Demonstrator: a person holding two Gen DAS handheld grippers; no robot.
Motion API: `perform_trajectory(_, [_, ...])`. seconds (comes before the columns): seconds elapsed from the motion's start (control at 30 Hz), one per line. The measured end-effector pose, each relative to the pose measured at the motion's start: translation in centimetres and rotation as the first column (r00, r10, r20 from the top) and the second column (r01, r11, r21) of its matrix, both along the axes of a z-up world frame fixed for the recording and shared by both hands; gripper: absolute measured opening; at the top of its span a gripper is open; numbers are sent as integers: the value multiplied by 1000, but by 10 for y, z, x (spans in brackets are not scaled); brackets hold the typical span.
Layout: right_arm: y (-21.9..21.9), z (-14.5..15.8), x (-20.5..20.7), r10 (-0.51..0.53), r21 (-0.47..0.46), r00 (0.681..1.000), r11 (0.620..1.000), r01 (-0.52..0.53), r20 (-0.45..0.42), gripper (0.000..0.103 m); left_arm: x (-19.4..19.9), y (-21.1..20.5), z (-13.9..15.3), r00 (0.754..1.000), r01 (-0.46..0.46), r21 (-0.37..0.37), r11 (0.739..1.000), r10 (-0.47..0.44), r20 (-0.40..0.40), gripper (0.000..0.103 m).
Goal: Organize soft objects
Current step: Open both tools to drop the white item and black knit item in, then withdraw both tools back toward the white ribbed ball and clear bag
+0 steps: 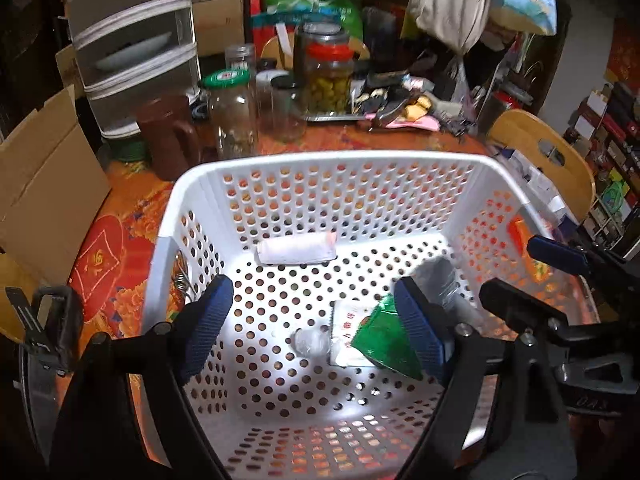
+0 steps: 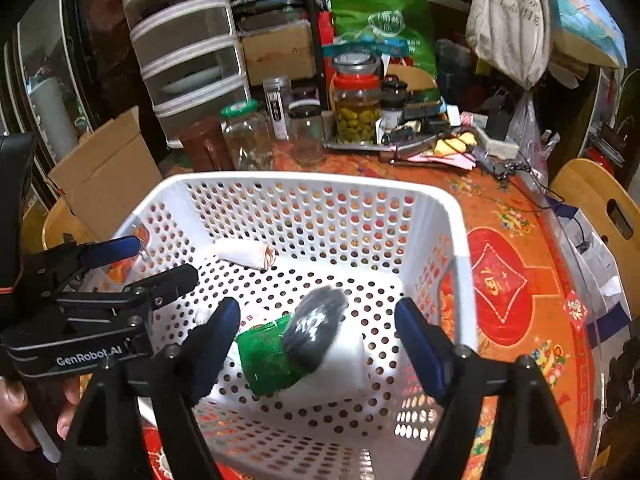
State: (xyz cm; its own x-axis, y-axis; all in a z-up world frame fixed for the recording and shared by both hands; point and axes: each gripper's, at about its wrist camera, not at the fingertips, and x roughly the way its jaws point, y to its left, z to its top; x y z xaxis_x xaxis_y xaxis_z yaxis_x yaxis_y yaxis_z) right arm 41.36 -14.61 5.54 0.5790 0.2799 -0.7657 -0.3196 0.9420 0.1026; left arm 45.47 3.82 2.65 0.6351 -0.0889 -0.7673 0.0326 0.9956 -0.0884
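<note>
Blue-padded fingers of the left tool stand wide apart over the white perforated basket, with nothing pressed between them. Below them on the basket floor lie a white packet with red print and a green packet partly on top of it; the right-hand finger overlaps the green packet in this view, but I cannot tell whether they touch. A small crumpled clear wrapper lies just beside the white packet. A rolled white cloth rests along the foot of the far wall, well apart from the packets.

The right tool is likewise released, its fingers spread with nothing between the pads. Under it in the basket a dark, blurred bundle appears above the green packet and a white block; whether the bundle rests on them cannot be told. The rolled white cloth shows at the far left corner of the floor. At the left edge of this view a hand grips the other tool's handle.

The basket stands on a table covered in a red and orange patterned cloth. Behind it are glass jars, one with a green lid, and a jar of green pickles with a red lid.
</note>
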Motion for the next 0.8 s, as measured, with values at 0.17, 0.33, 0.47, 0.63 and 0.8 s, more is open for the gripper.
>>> perform_trajectory(0.17, [-12, 15, -17, -18, 22, 999, 1000, 17, 37, 80, -27, 0, 20, 998, 10, 1, 1000, -10, 54, 86])
perform_trajectory(0.33, [-24, 27, -40, -23, 53, 996, 998, 19, 81, 85, -60, -4, 39, 994, 27, 5, 1000, -28, 106, 91])
perform_trajectory(0.47, [-30, 33, -63, -16, 68, 995, 998, 9, 102, 91, -90, -9, 51, 987, 45, 15, 999, -47, 157, 93])
perform_trajectory(0.63, [-38, 37, -93, -15, 74, 990, 997, 5, 137, 94, -135, -13, 62, 977, 56, 12, 998, -57, 208, 97])
perform_trajectory(0.8, [-46, 39, -123, -22, 74, 986, 997, 10, 167, 94, -174, -12, 59, 974, 74, -4, 997, -72, 216, 98])
